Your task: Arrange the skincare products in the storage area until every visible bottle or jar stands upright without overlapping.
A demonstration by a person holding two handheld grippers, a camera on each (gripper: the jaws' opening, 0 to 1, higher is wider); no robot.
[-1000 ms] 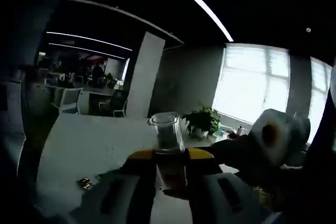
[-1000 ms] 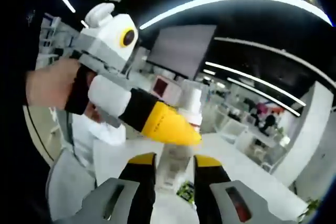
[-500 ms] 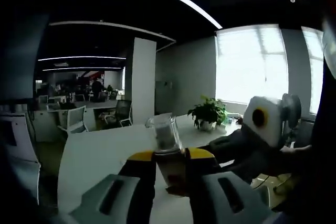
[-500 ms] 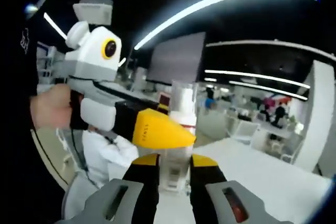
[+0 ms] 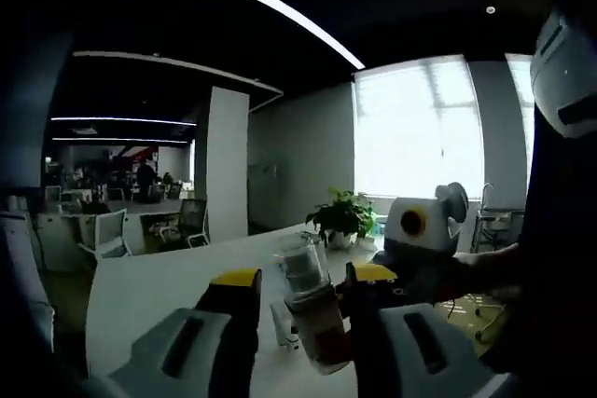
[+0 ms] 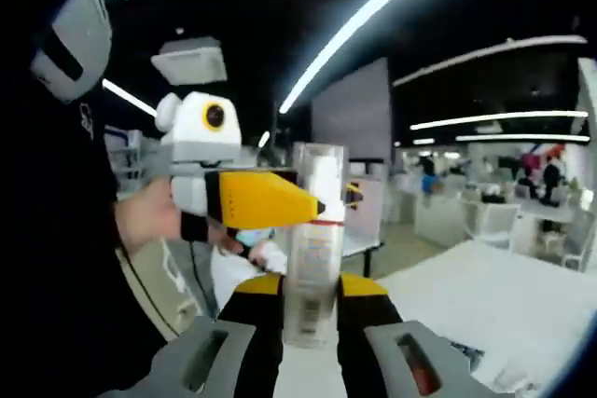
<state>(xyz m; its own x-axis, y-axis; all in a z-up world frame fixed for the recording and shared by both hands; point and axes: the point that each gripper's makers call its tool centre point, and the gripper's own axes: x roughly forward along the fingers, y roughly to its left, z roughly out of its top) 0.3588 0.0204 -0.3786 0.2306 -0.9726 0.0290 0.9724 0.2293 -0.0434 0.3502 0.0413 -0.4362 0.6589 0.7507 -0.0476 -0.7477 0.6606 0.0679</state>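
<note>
A slim skincare bottle with a clear cap is held up in the air, upright between the jaws of my right gripper, which is shut on its lower part. In the left gripper view the same bottle leans between the spread jaws of my left gripper, with a gap on its left side. From the left of the right gripper view my left gripper reaches in, its yellow tip against the bottle's upper half. At the right of the left gripper view is the body of my right gripper.
A white table lies below and beyond the grippers, with a potted plant at its far end by a bright window. A person's hand holds the left gripper. Office desks and chairs stand behind.
The left gripper's jaws have spread apart and the bottle now leans between them. The right gripper keeps its hold. Both cameras have swung, shifting the room.
</note>
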